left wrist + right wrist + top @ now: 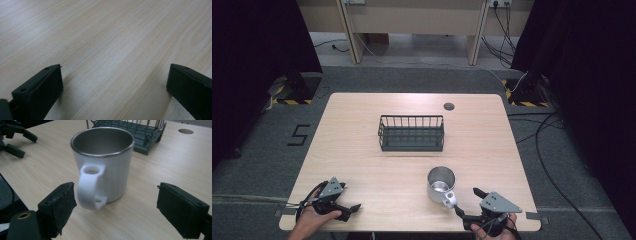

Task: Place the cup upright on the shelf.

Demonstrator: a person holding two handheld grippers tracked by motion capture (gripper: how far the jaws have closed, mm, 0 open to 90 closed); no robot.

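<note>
Wooden table, mug base perhaps hidden by handle

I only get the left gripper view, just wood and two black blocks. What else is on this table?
Observer: A metal mug with a white handle stands upright near the person's edge, to your right.
Operator: Is anyone holding it?
Observer: No. The right gripper is open, its jaws spread either side of the handle without touching it.
Operator: Anything farther back?
Observer: A dark wire basket sits mid-table beyond the mug, with nothing visible in it.
Operator: And those blocks I see?
Observer: They belong to the left gripper, held in a hand at the table's near-left corner.
</note>
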